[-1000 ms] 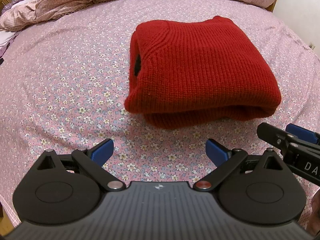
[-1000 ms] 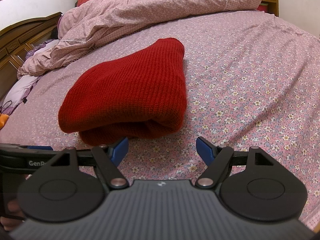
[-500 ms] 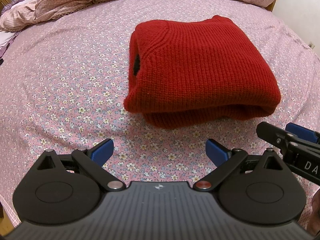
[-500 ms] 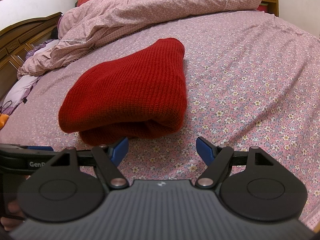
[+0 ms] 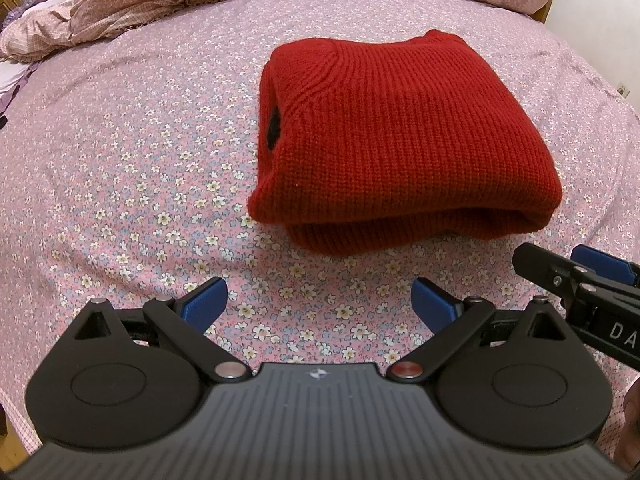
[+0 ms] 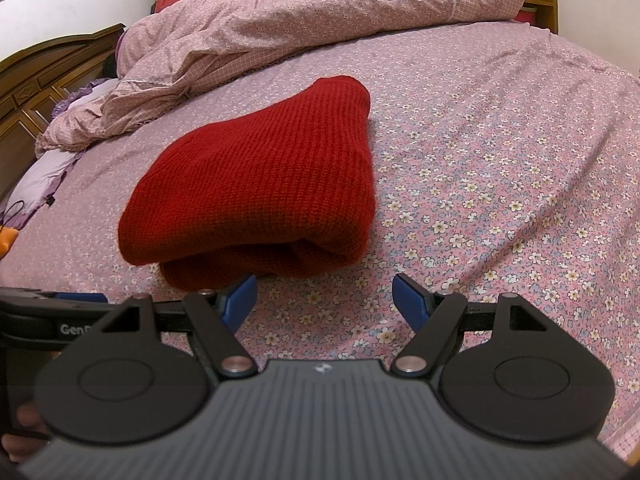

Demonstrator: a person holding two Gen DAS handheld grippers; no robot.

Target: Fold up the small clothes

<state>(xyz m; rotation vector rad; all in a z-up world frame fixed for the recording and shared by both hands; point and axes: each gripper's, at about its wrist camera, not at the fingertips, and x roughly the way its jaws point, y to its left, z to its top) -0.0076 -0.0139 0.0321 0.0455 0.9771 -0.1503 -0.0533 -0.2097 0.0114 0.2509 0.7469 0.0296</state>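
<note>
Left wrist view: red sweater (image 5: 404,136) lies folded on the bed (image 5: 120,160). Left claw (image 5: 319,300) and right claw (image 6: 324,296) sit spread, empty, just short of it; folding appears complete.

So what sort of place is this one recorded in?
A bedroom, most likely. The folded red sweater lies on a bed with a floral sheet, a rumpled quilt is pushed to the far side, and a wooden headboard stands at the left.
</note>
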